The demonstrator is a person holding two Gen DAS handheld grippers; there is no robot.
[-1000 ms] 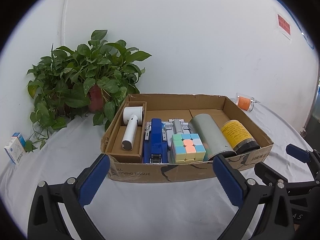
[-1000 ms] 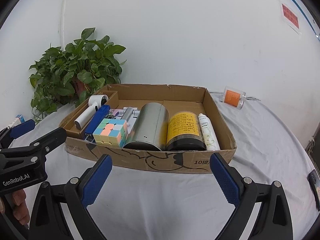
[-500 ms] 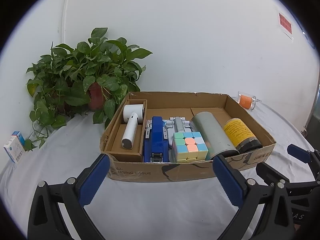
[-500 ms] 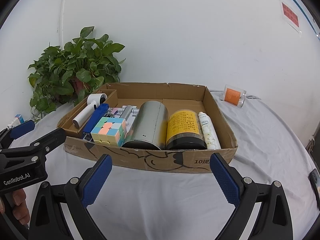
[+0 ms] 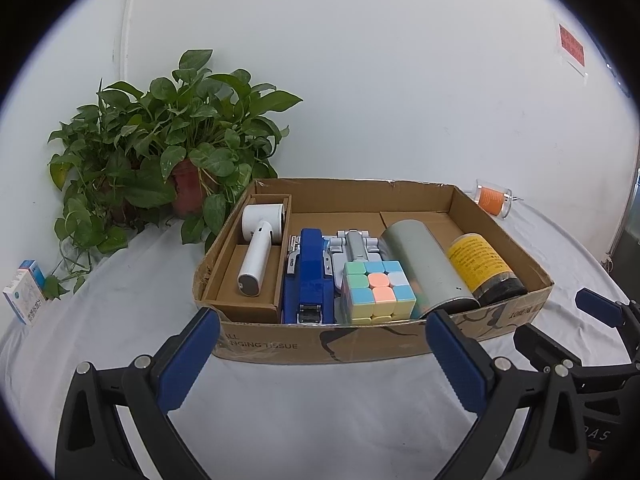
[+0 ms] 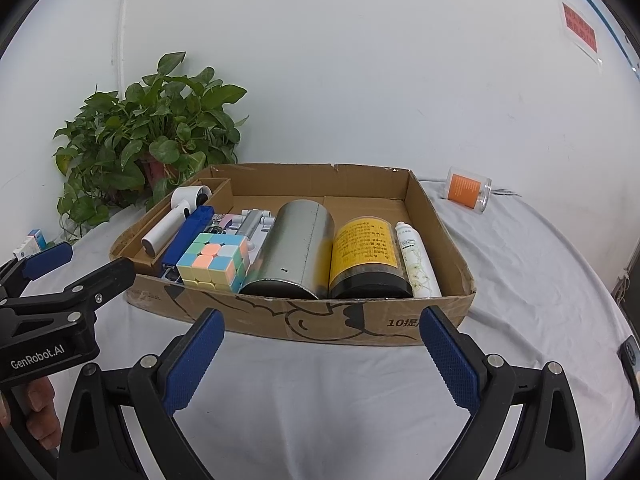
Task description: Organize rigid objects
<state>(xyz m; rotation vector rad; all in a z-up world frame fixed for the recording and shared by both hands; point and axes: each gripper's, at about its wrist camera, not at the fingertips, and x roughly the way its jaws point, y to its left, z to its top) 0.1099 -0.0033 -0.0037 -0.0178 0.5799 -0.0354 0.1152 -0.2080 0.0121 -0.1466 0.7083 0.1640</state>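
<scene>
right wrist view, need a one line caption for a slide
Open right gripper faces a cardboard box packed with a puzzle cube, metal can and jar.

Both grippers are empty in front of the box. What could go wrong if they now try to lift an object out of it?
The silver can, yellow-label jar and white bottle lie packed side by side, so open jaws may find no gap. Pulling the cube could drag the blue stapler beside it.

Both grippers hover side by side just short of the box's (image 5: 360, 342) near wall, pointing at it. The left gripper (image 5: 320, 354) has its jaws spread wide, empty. The right gripper (image 6: 320, 350) is likewise spread wide and empty. A hand (image 6: 38, 416) grips the left gripper's handle.
</scene>
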